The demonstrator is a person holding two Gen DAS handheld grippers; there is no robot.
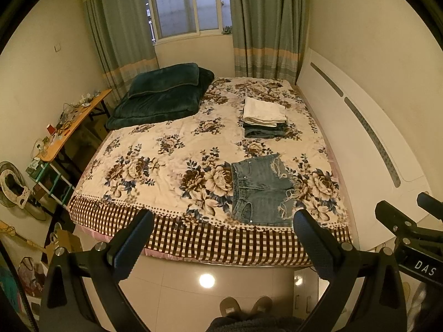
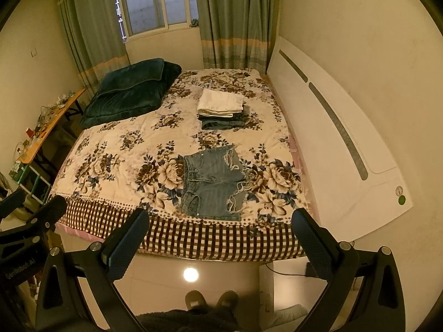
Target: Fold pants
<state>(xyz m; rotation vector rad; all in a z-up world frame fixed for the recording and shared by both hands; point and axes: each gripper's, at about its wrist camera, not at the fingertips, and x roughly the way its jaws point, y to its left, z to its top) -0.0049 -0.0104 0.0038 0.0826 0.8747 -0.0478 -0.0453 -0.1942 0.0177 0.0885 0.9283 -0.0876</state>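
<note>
A pair of frayed denim shorts [image 1: 261, 189] lies flat and unfolded near the front edge of the floral bed cover [image 1: 166, 155], waistband to the left. It also shows in the right wrist view [image 2: 213, 182]. My left gripper [image 1: 223, 221] is open and empty, held back from the bed over the floor, with the shorts just beyond its right finger [image 1: 313, 238]. My right gripper [image 2: 220, 220] is open and empty, also short of the bed edge, with the shorts ahead between its fingers. The right gripper shows at the right edge of the left wrist view [image 1: 407, 221].
A stack of folded clothes [image 1: 264, 117] with a white piece on top lies behind the shorts. A folded dark green blanket [image 1: 163, 94] sits at the bed's far left. A white headboard [image 1: 360, 127] lines the right side. A cluttered wooden table [image 1: 72, 121] stands left.
</note>
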